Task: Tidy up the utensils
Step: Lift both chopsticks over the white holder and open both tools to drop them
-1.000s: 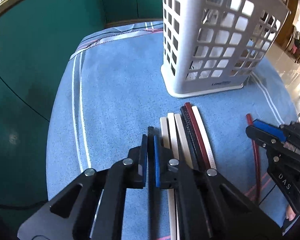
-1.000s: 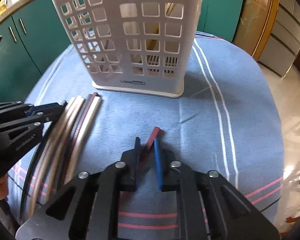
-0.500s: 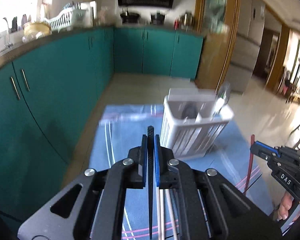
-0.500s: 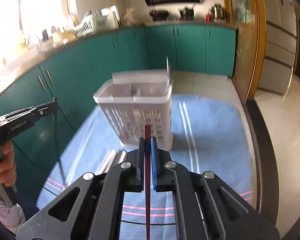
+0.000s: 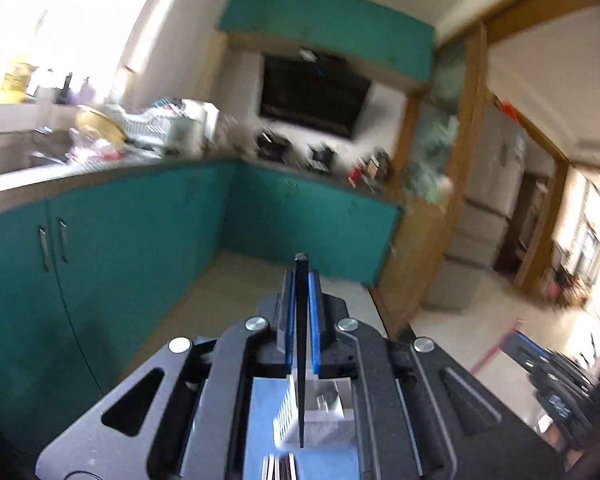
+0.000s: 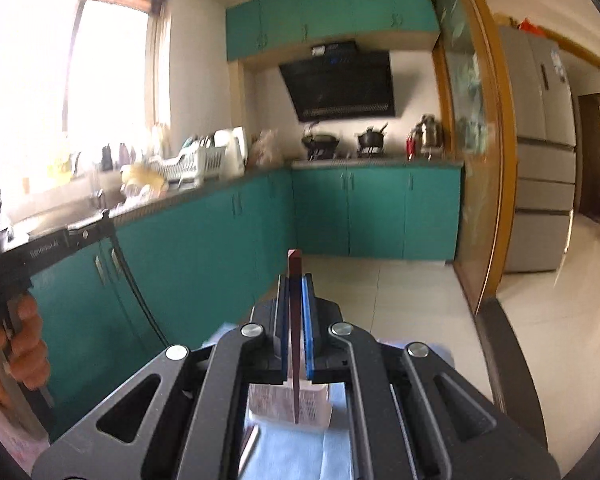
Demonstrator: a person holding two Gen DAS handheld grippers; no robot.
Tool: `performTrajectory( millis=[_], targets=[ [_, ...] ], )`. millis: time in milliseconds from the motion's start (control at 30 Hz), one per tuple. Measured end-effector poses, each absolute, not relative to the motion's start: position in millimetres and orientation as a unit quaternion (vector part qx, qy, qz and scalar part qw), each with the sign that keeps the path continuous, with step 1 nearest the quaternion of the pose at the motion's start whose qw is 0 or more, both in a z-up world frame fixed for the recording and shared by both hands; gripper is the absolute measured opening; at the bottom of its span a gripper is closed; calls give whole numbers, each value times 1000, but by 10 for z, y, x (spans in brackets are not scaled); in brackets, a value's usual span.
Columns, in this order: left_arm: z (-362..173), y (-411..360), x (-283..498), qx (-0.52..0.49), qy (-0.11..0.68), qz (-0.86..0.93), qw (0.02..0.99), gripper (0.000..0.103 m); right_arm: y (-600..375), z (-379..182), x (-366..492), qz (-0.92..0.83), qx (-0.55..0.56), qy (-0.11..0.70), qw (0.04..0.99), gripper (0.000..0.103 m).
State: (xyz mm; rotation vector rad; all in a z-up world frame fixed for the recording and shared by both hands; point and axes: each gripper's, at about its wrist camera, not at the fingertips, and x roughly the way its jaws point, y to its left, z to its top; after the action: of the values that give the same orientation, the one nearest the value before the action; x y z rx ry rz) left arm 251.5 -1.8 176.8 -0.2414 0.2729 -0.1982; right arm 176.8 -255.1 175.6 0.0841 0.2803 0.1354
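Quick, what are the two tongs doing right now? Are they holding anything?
Left tongs: shut on a thin black chopstick.
Right tongs: shut on a thin dark red chopstick.

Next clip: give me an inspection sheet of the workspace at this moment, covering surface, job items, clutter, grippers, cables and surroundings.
Surface: blue cloth on the table, glimpsed only between the gripper arms.
Job's things: white slotted basket standing on the cloth; black chopstick and dark red chopstick, each lifted upright; more chopsticks lying on the cloth.
Clutter: nothing seen on the visible strip of cloth.
Grippers: left gripper shut on the black chopstick; right gripper shut on the dark red chopstick.
Cables: nothing seen.
Surroundings: teal cabinets, dish rack, range hood, refrigerator.
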Motion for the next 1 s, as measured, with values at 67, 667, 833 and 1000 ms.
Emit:
performTrajectory(
  millis=[67,667,833,1000],
  targets=[
    [1797,-43,2641,-146,137,-91,976,6,-2538,1880,1843,55,35,114,991,7],
    [946,-346,3443,-144,202,-39,968,6,-2640,1213,2531,49,69,128,988,7],
    [857,-241,3329,-147,209,-47,966,7,-2704,1031,2448,22,62,144,987,14],
    [841,-118,3075,-139,211,-55,966,34,-2847,974,2137,-6,58,140,988,45]
  ],
)
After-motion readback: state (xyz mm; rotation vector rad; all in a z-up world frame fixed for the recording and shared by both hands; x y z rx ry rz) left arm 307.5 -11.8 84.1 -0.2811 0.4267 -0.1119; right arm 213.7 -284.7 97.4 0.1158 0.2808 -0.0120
